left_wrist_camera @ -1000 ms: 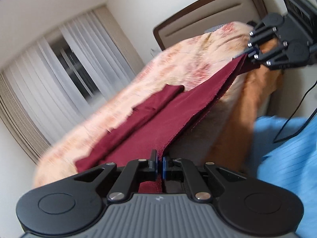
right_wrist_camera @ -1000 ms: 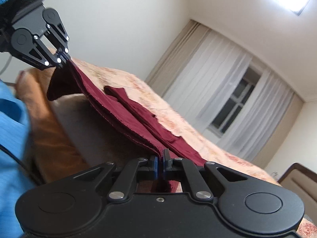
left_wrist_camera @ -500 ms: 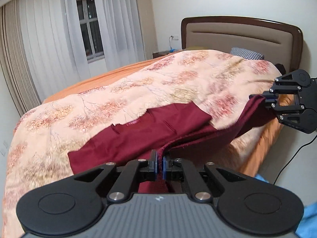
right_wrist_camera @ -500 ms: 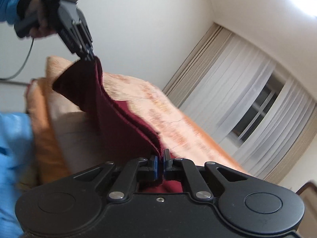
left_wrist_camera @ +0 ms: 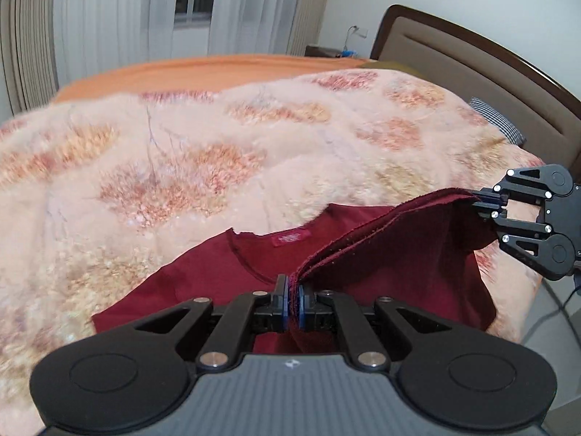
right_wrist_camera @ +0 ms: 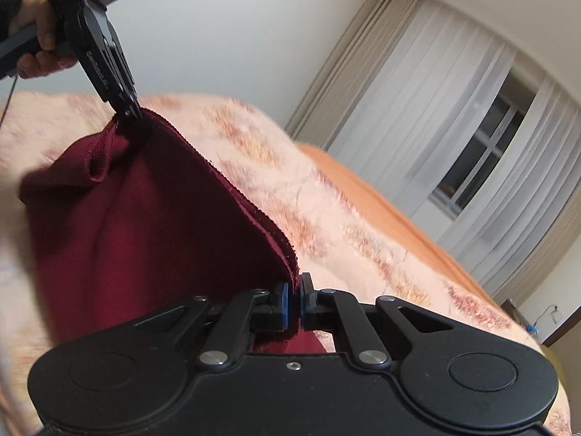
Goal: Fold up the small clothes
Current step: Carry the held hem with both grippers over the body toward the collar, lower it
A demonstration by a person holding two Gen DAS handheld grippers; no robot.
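Note:
A dark red T-shirt (left_wrist_camera: 203, 279) lies on the bed, neck opening and label facing up. Its lower hem is lifted and stretched between both grippers, above the rest of the shirt. My left gripper (left_wrist_camera: 292, 290) is shut on one end of the hem. At the right of the left wrist view, my right gripper (left_wrist_camera: 486, 203) pinches the other end. In the right wrist view the right gripper (right_wrist_camera: 294, 294) is shut on the hem of the shirt (right_wrist_camera: 145, 225), which hangs below in a sagging fold. The left gripper (right_wrist_camera: 132, 114), held by a hand (right_wrist_camera: 36, 36), grips the far corner.
A fluffy peach blanket (left_wrist_camera: 218, 145) with reddish blotches covers the bed over an orange sheet (left_wrist_camera: 218, 69). A padded headboard (left_wrist_camera: 454, 61) and a checked pillow (left_wrist_camera: 494, 120) are at the right. Curtains (right_wrist_camera: 454, 127) hang over a window. A cable (left_wrist_camera: 559, 305) trails beside the bed edge.
Both grippers have swung the held hem up and across the bed, over the shirt towards its neck. The left view has rolled level and the neck opening now shows.

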